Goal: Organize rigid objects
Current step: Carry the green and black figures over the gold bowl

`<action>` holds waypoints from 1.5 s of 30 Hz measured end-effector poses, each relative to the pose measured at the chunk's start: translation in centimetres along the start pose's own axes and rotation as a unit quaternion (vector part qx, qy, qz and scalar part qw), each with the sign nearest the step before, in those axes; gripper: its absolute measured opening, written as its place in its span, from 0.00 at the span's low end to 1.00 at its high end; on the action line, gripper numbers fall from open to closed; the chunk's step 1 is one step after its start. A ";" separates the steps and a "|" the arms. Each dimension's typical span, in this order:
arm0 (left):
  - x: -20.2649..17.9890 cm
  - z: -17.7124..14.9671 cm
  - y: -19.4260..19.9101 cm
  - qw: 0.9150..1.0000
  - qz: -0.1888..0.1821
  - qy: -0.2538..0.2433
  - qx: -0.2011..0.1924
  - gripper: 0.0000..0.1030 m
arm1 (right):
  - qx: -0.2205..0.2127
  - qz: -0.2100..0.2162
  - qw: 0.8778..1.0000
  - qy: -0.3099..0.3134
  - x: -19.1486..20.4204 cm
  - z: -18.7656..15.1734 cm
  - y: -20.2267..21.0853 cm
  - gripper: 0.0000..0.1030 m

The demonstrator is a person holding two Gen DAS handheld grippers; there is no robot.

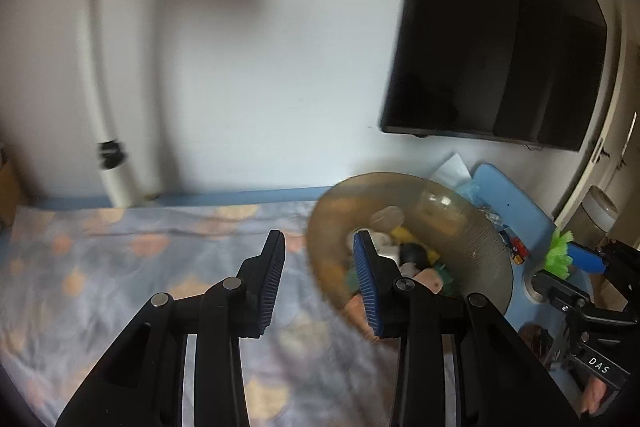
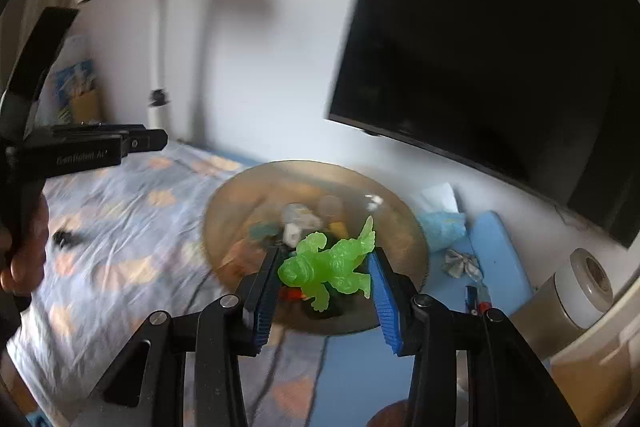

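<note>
Though blurred, green toy [image 2: 328,267] between fingers [image 2: 264,291]

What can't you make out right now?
- Small pieces in the bowl: motion-blurred in both wrist views; kinds unclear.
- Left gripper: nothing visible between its fingers; whether it holds anything unclear.
- Green figure in right gripper: pad contact hidden.
- Dark speck on the bedsheet, right wrist view: blurred.

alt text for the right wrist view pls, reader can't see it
The right tongs grip a translucent green toy creature above a shallow amber glass bowl holding small mixed toys. The bowl sits partly on a patterned bedsheet, with a dark wall-mounted TV behind. The left tongs, empty, reach in at the left edge.
</note>
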State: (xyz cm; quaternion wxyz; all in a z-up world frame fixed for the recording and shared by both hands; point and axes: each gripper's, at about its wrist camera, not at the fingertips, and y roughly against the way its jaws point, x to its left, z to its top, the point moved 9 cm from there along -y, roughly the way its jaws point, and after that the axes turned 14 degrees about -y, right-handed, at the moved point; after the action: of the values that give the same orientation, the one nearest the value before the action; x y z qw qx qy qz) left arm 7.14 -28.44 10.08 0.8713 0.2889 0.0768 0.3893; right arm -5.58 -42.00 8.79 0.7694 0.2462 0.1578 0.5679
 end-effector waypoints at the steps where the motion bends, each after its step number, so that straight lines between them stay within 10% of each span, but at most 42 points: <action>1: -0.8 0.1 -1.0 1.000 -0.009 0.000 0.006 0.32 | 0.005 0.001 1.000 -0.011 -0.5 0.3 -0.6 0.41; 9: -3.8 -1.9 -4.6 0.998 -0.016 -0.026 0.050 0.36 | 0.050 0.018 0.997 -0.062 -2.3 -0.2 -4.7 0.41; 13: 1.5 -7.2 0.0 0.996 0.058 0.017 0.068 0.74 | 0.050 0.025 0.997 -0.046 -1.9 -1.4 -4.3 0.41; 19: 11.8 -18.4 6.8 0.970 0.168 0.090 0.149 0.75 | 0.062 0.044 0.996 -0.044 -0.5 -3.1 -4.4 0.41; 25: 15.5 -24.4 6.9 0.958 0.143 0.163 0.186 0.75 | 0.086 0.081 0.990 -0.077 1.6 -4.5 -5.2 0.41; 29: 15.2 -23.8 5.4 0.964 0.139 0.140 0.177 0.72 | 0.100 0.081 0.988 -0.079 2.3 -5.3 -5.3 0.41; 32: 15.5 -23.4 4.1 0.967 0.116 0.151 0.171 0.44 | 0.103 0.077 0.988 -0.080 2.2 -5.4 -5.1 0.41; 38: 14.1 -21.4 5.5 0.975 0.089 0.161 0.127 0.43 | 0.099 0.066 0.990 -0.069 1.6 -5.6 -4.7 0.41; 45: 8.6 -9.0 5.1 0.993 0.036 0.106 0.039 0.43 | 0.057 0.036 0.995 -0.068 -0.6 -1.4 -2.7 0.41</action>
State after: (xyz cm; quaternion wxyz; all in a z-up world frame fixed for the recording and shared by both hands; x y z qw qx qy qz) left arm 6.59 -15.54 6.37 0.8315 0.2821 0.1738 0.4459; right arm -4.35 -42.96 6.11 0.7418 0.3337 0.1283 0.5674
